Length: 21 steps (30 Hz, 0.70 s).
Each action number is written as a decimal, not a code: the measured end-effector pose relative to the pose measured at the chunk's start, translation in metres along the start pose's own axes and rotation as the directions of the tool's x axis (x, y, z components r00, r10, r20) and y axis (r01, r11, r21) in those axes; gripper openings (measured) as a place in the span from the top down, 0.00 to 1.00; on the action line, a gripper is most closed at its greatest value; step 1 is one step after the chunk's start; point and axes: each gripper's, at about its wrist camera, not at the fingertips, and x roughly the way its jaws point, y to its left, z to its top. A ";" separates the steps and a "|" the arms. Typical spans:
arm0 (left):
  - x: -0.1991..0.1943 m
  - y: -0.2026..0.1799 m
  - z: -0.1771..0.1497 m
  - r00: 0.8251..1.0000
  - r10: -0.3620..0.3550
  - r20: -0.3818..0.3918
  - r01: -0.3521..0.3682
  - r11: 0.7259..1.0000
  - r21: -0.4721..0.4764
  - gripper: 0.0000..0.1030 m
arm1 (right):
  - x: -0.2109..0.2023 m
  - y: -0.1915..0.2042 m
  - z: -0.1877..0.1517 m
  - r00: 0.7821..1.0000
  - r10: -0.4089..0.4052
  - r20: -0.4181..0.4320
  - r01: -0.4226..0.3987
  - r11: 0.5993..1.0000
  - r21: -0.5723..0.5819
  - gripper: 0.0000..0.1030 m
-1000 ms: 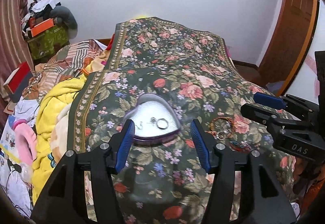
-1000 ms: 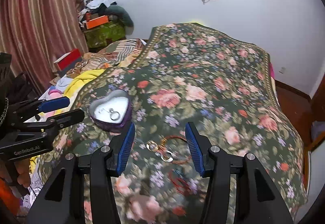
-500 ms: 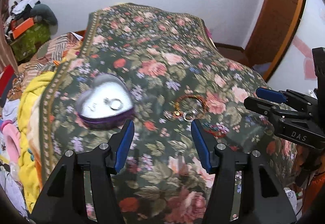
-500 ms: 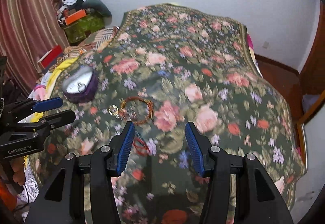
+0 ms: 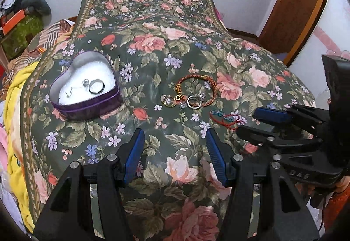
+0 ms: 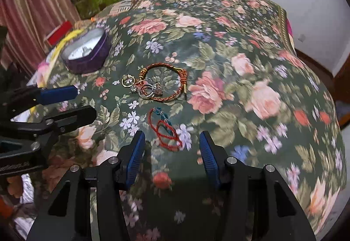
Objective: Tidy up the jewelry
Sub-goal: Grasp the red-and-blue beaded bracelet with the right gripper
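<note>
We see both claws, left claw (image 5: pixel 175 149) and right claw (image 6: pixel 172 149), spread and empty above the floral bed cover (image 5: pixel 153 44); the purple heart-shaped tin (image 5: pixel 85 85) points its tip toward our left claw.

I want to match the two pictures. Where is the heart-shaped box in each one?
Left wrist view: the heart-shaped box sits left of centre on the flowery blanket, open, with a ring inside.
Right wrist view: the same box is at the upper left, near the blanket's edge, a bit blurry.
Shared landmark: the braided orange bracelet, lying to the right of the box in both views.
</note>
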 end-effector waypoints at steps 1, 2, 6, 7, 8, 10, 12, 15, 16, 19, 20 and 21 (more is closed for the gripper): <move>0.001 0.001 -0.001 1.000 -0.001 -0.002 0.001 1.000 -0.002 0.45 | 0.004 0.001 0.001 1.000 -0.001 -0.009 0.000 1.000 -0.010 0.53; 0.002 0.003 -0.001 1.000 -0.002 -0.005 0.002 1.000 -0.005 0.45 | 0.006 0.001 0.002 1.000 0.003 -0.014 -0.003 1.000 -0.017 0.52; 0.005 0.006 -0.003 1.000 -0.004 -0.009 0.004 1.000 -0.013 0.45 | 0.012 0.003 0.004 1.000 0.020 -0.020 -0.021 0.999 -0.028 0.51; 0.006 0.007 -0.003 1.000 -0.006 -0.010 0.005 1.000 -0.016 0.45 | 0.012 0.003 0.004 0.999 0.028 -0.018 -0.028 0.999 -0.027 0.51; 0.007 0.008 -0.003 1.000 -0.008 -0.012 0.008 1.000 -0.019 0.45 | 0.013 0.003 0.005 0.999 0.034 -0.016 -0.035 0.999 -0.024 0.51; 0.009 0.009 -0.003 1.000 -0.011 -0.016 0.011 1.000 -0.025 0.45 | 0.013 0.002 0.004 0.999 0.039 -0.009 -0.039 0.999 -0.019 0.52; 0.012 0.009 -0.004 1.000 -0.014 -0.022 0.014 1.000 -0.028 0.45 | 0.012 0.005 0.004 0.999 0.033 -0.004 -0.033 0.999 -0.027 0.75; 0.013 0.007 -0.004 1.000 -0.018 -0.026 0.017 1.000 -0.024 0.45 | 0.013 0.007 0.006 1.000 0.027 -0.004 -0.027 0.999 -0.034 0.90; 0.012 0.006 -0.004 1.000 -0.017 -0.025 0.016 1.000 -0.019 0.45 | 0.013 0.006 0.006 1.000 0.030 -0.003 -0.030 0.999 -0.031 0.90; 0.011 0.003 -0.003 1.000 -0.014 -0.023 0.014 1.000 -0.007 0.45 | 0.011 0.002 0.006 0.999 0.045 0.003 -0.045 0.999 -0.011 0.92; 0.011 0.003 -0.003 1.000 -0.016 -0.023 0.016 1.000 -0.005 0.45 | 0.010 0.000 0.006 0.999 0.051 0.006 -0.051 0.999 -0.002 0.92; 0.011 0.002 -0.002 1.000 -0.019 -0.022 0.019 1.000 0.000 0.45 | 0.009 -0.001 0.007 0.999 0.054 0.009 -0.054 0.999 0.004 0.92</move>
